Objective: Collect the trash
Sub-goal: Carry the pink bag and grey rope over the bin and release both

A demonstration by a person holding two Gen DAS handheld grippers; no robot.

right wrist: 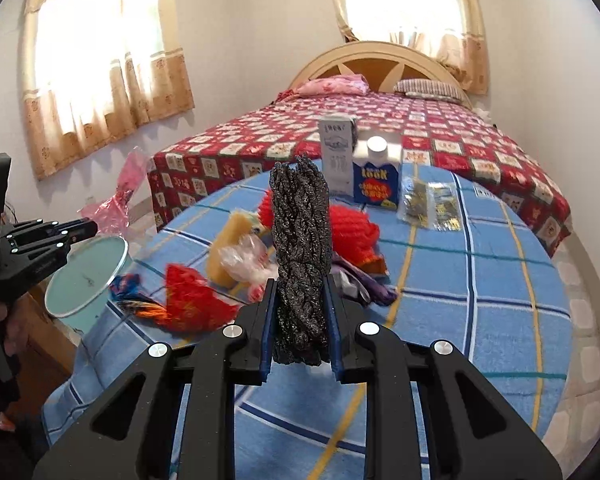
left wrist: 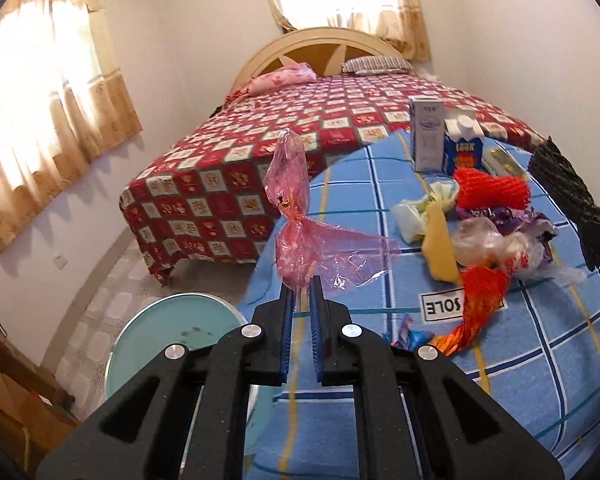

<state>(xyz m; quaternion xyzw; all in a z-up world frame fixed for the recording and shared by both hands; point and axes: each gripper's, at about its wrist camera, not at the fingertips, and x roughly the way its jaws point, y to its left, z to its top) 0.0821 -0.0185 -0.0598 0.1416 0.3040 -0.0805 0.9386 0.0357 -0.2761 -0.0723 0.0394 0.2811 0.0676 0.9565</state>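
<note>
A pink plastic wrapper (left wrist: 296, 216) is pinched in the closed left gripper (left wrist: 301, 292), lifted above the table's (left wrist: 540, 352) left edge. The right gripper (right wrist: 302, 296) clamps a rolled black bag (right wrist: 300, 248) upright over the pile of trash (left wrist: 488, 224) at the tabletop's middle.

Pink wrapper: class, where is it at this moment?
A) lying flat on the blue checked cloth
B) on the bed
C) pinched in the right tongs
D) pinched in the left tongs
D: the left tongs pinch the pink wrapper, holding it up above the cloth.
</note>
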